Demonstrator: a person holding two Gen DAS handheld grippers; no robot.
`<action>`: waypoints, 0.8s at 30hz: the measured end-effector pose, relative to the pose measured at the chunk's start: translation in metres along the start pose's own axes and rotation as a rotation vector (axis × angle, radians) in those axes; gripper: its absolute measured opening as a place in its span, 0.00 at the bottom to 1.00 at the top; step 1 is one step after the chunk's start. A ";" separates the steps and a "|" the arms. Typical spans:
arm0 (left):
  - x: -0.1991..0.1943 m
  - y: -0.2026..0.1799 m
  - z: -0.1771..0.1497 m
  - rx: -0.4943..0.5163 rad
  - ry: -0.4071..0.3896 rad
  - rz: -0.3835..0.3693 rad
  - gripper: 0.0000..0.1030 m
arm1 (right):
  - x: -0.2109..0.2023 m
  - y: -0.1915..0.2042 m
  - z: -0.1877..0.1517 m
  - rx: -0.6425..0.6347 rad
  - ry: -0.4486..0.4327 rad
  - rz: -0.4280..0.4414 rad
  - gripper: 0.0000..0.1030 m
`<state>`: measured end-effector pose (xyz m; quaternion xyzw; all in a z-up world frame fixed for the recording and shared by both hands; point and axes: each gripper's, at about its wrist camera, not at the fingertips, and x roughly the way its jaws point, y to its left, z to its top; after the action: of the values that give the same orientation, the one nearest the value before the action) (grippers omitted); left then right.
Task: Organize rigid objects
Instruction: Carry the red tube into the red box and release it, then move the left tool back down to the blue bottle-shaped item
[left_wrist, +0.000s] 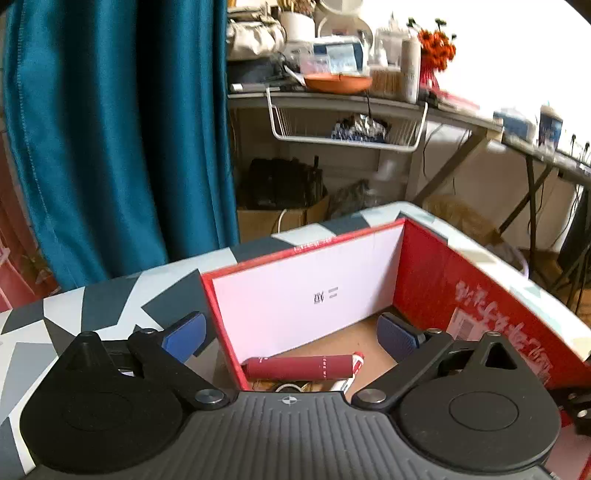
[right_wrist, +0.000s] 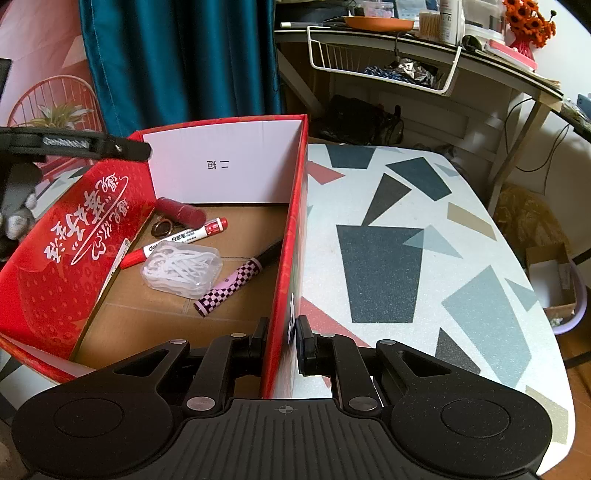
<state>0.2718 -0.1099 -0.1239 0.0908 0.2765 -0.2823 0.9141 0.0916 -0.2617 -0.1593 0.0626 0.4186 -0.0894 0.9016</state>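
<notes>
A red cardboard box (right_wrist: 74, 240) stands open on the patterned table (right_wrist: 406, 221). Inside lie a dark red cylinder (right_wrist: 181, 212), a red-capped marker (right_wrist: 177, 238), a clear case of white clips (right_wrist: 181, 271) and a pink-and-black checkered pen (right_wrist: 229, 288). My right gripper (right_wrist: 282, 343) is shut on the box's right wall (right_wrist: 291, 229), one pad on each side. My left gripper (left_wrist: 291, 338) is open and straddles the box's left wall (left_wrist: 221, 325), one blue pad outside and one inside, neither touching it. The cylinder (left_wrist: 299, 367) lies just below it.
A teal curtain (left_wrist: 110, 129) hangs behind the table. A cluttered desk (left_wrist: 332, 99) with a white wire basket (left_wrist: 347, 129) stands beyond. A cardboard carton (left_wrist: 280, 218) sits on the floor. A gloved hand (right_wrist: 14, 206) shows at the left of the right wrist view.
</notes>
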 end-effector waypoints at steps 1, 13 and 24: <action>-0.004 0.002 0.001 -0.011 -0.008 0.000 0.97 | 0.000 0.000 0.000 0.000 0.000 0.000 0.13; -0.046 0.043 -0.009 -0.140 -0.086 0.119 0.94 | 0.000 0.001 0.001 -0.008 0.009 -0.007 0.12; -0.058 0.078 -0.030 -0.211 -0.041 0.205 0.91 | 0.000 0.001 0.001 -0.012 0.010 -0.011 0.12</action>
<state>0.2624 -0.0095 -0.1159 0.0163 0.2753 -0.1587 0.9480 0.0924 -0.2612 -0.1589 0.0554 0.4239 -0.0913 0.8994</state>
